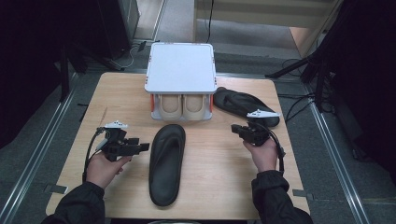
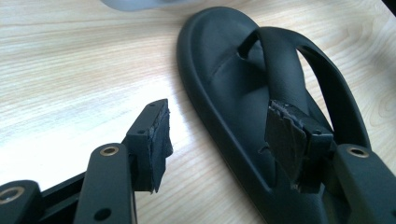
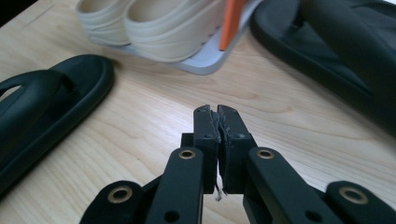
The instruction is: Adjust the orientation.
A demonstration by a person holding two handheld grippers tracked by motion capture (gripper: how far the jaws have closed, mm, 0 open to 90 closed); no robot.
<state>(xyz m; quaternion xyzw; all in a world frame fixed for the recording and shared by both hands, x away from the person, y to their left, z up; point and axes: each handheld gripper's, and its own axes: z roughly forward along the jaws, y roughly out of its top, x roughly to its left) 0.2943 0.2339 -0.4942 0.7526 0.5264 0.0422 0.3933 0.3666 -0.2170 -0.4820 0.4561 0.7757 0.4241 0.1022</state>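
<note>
Black flip-flop: left hand-held gripper lining up for a grasp

Black flip-flop (image 1: 166,163) is lying flat on the bench (image 1: 219,177), sole down, toe end pointing toward the white shoe rack (image 1: 180,70), heel toward the person. Left hand-held gripper (image 1: 138,148) is sitting just beside its left edge, jaws spread wide, holding nothing. In the left gripper view one pad (image 2: 285,135) is hanging over the footbed next to the strap (image 2: 280,60), the other pad (image 2: 156,142) is over bare wood, so the sandal's near rim is sitting between them.

Doing it well, as I judge it: keep the jaws wide, bring the outer pad down to the bench beside the sole and close across the rim, or shift in and pinch the strap where it is thickest. The foam looks soft and floppy, so a grip near the middle should be stopping the heel from drooping. Lift level.

Right hand-held gripper (image 1: 239,129) is hovering over bare wood right of the sandal, jaws pressed together, empty. Second black flip-flop (image 1: 245,106) is lying behind it, beside the rack. A beige pair of shoes (image 1: 181,106) is filling the rack's lower shelf; the white top is bare.

Surface is light wood grain, matte, uncluttered. Room is dim, with grey floor, metal floor rails either side, tripod legs and cables at right.
</note>
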